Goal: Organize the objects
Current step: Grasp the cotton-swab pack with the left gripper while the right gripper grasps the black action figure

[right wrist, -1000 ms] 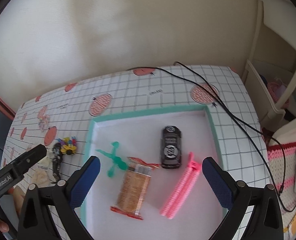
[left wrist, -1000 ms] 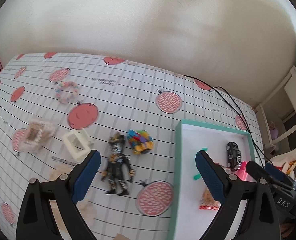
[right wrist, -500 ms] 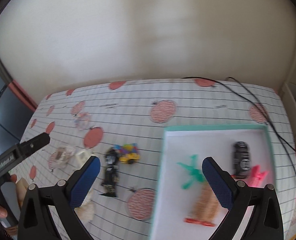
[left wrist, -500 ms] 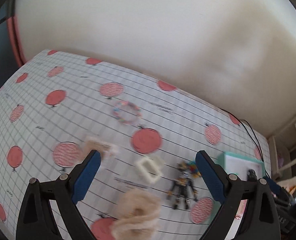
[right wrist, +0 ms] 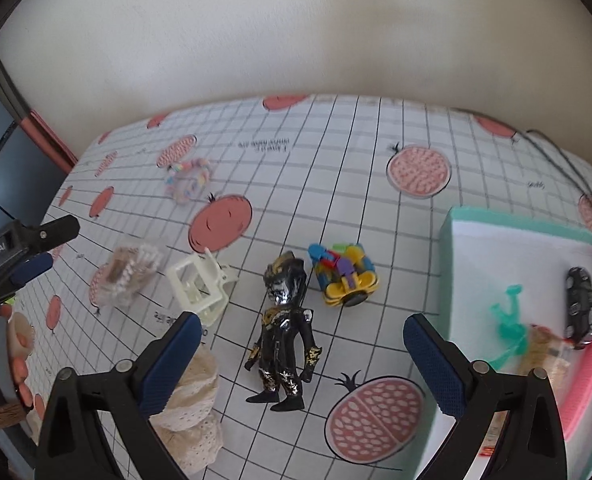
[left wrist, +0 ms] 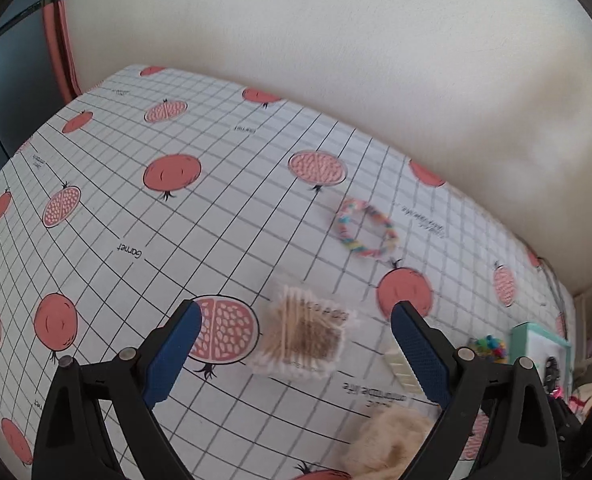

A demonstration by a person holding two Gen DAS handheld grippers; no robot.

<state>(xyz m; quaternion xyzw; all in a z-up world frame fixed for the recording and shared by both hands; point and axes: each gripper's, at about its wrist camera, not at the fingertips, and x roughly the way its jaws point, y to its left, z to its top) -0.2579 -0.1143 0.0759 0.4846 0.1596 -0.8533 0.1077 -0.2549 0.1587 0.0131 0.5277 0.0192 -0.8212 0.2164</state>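
Both tongs, left (left wrist: pixel 291 334) and right (right wrist: pixel 296 350), gape empty; the cotton-swab pack (left wrist: pixel 302 334) is blurred.

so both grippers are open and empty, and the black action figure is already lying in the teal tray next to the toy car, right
Not quite. The black action figure lies on the tablecloth, outside the teal tray, as the right wrist view shows. The toy car is in the tray, and both grippers are open and empty.

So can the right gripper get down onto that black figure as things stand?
Probably yes. The right gripper is open, with the black figure lying flat between its fingers. The hair clip and colourful toy lie apart from it.
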